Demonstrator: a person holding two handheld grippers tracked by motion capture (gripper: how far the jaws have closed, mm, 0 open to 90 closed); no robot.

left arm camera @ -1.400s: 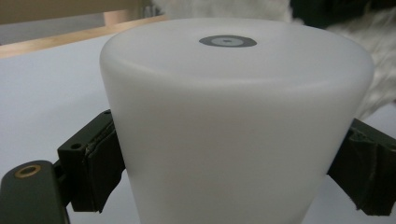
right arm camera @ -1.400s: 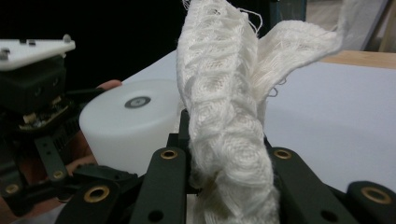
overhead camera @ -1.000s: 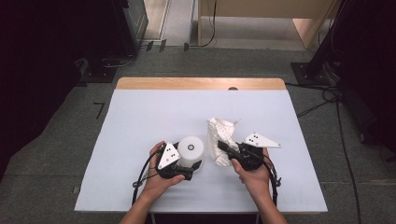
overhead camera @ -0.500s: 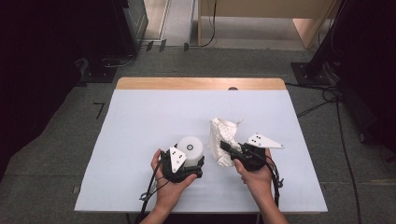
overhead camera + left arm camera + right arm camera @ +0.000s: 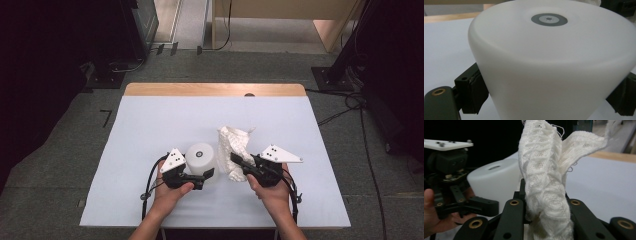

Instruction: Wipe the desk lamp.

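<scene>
A smooth white cylinder [image 5: 201, 156] with a grey ring on its top stands on the table near the front. My left gripper [image 5: 204, 171] reaches around it from the near side. In the left gripper view the cylinder [image 5: 554, 62] sits between the two jaws, and a black pad [image 5: 471, 91] presses its side. Just to the right, a crumpled white knitted cloth [image 5: 235, 147] is bunched upright. My right gripper [image 5: 236, 161] is shut on the cloth's lower part. In the right gripper view the cloth [image 5: 544, 182] rises from between the jaws of that gripper [image 5: 544, 213].
The table [image 5: 150, 120] has a pale blue-white top with a wooden strip along its far edge. Dark floor, cables and furniture legs surround it. In the right gripper view the left gripper [image 5: 454, 182] and its hand are close on the left.
The left hand has swung round toward the table's near edge, bringing its gripper's jaws around the cylinder from the front. Cylinder, cloth and right gripper have hardly moved.
</scene>
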